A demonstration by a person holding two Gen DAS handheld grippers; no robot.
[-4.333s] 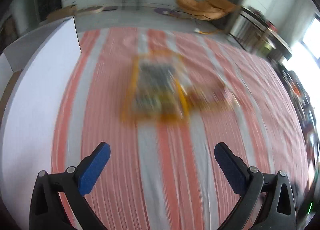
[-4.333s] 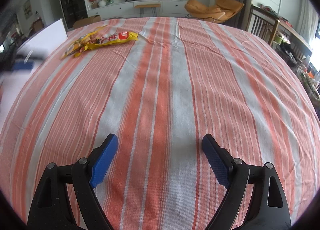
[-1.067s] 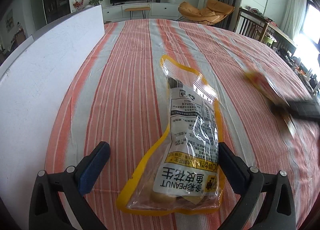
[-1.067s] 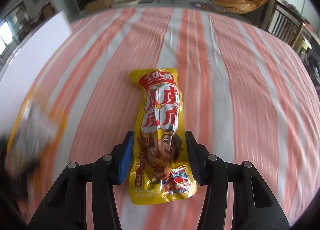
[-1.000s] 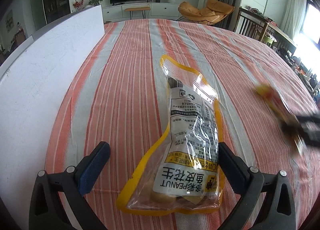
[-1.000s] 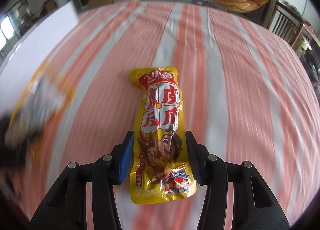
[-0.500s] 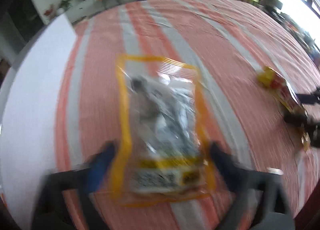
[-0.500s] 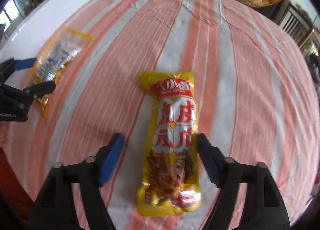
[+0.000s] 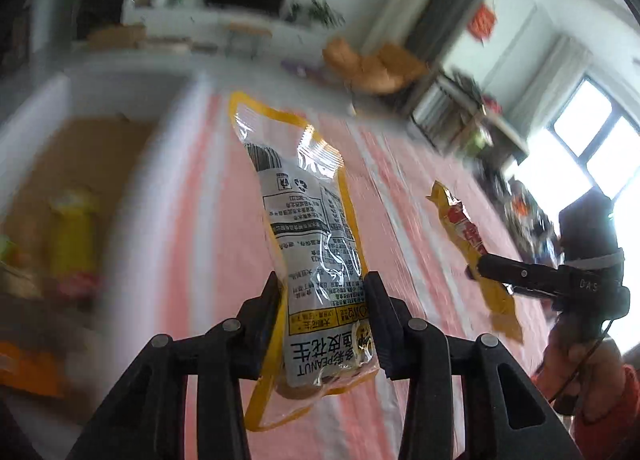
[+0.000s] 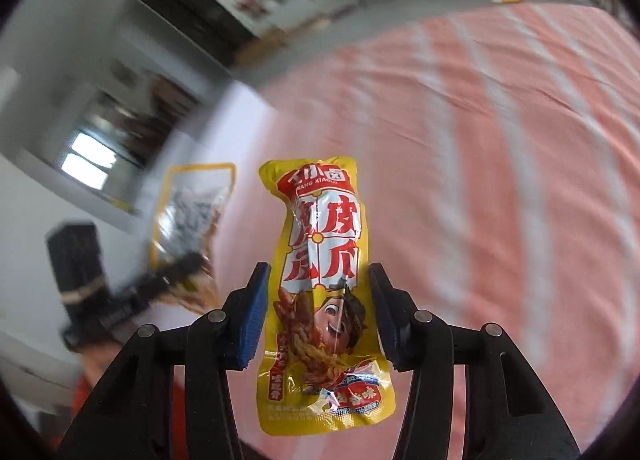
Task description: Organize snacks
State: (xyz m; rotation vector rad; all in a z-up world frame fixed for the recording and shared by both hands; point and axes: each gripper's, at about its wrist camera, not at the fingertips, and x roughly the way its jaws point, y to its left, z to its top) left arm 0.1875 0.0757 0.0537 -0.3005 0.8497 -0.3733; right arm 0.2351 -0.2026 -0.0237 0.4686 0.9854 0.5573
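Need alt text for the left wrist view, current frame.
The left gripper is closing on a clear, yellow-edged peanut packet, held above a pink-and-white striped tablecloth. At right, the right gripper holds a yellow snack packet; at left, a blurred cardboard box holds other snacks.

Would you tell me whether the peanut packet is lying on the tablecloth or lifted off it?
Lifted: the peanut packet hangs clamped in the left gripper, above the tablecloth.

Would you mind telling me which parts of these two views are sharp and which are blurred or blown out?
Left wrist view: the peanut packet and left gripper are sharp, the box and room smear, the window is blown out. Right wrist view: the yellow snack packet is crisp, the striped tablecloth streaks.
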